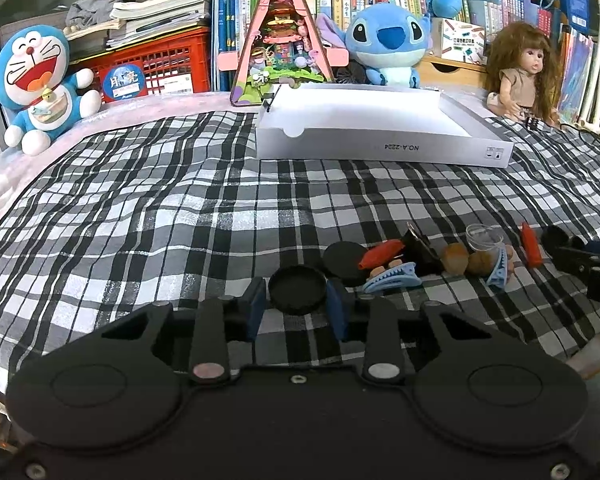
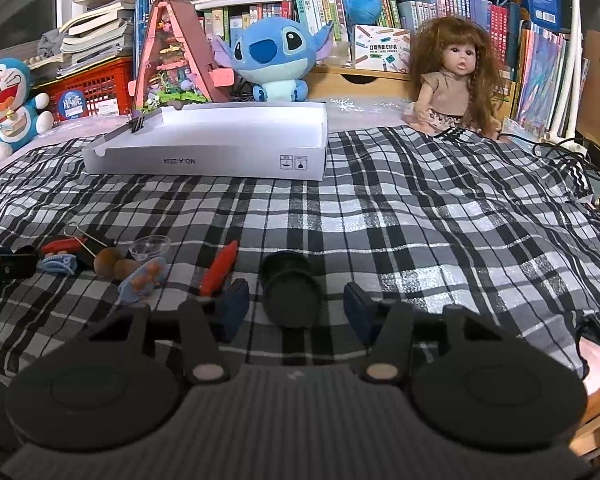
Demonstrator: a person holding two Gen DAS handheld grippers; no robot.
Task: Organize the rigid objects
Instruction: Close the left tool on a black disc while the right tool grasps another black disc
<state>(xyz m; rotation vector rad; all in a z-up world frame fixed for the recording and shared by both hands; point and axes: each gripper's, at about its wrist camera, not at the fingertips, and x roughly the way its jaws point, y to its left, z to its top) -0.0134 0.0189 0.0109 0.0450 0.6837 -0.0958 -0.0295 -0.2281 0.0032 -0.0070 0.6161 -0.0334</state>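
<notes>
From the left wrist view, the left gripper (image 1: 297, 304) is clenching its blue pads on a shallow round black plastic lid (image 1: 297, 289) lying on the black-and-white checked cloth (image 1: 180, 216) over the bed. Just to the right lie a second flat black disc (image 1: 346, 258), a red pen-like piece (image 1: 381, 253) and a pale blue hair claw (image 1: 392, 276). The open white cardboard box (image 1: 380, 146) is sitting well beyond.

From the right wrist view, the right gripper (image 2: 296, 306) is straddling a black ribbed cylinder (image 2: 290, 288) lying on its side, and its pads are not touching it, so it is holding nothing. A red stick (image 2: 220, 268) lies just beside its left finger.

The thin lid could be slipping out edgewise during lifting, and the cylinder could be rolling away on the soft cloth if one pad meets it first.
</notes>
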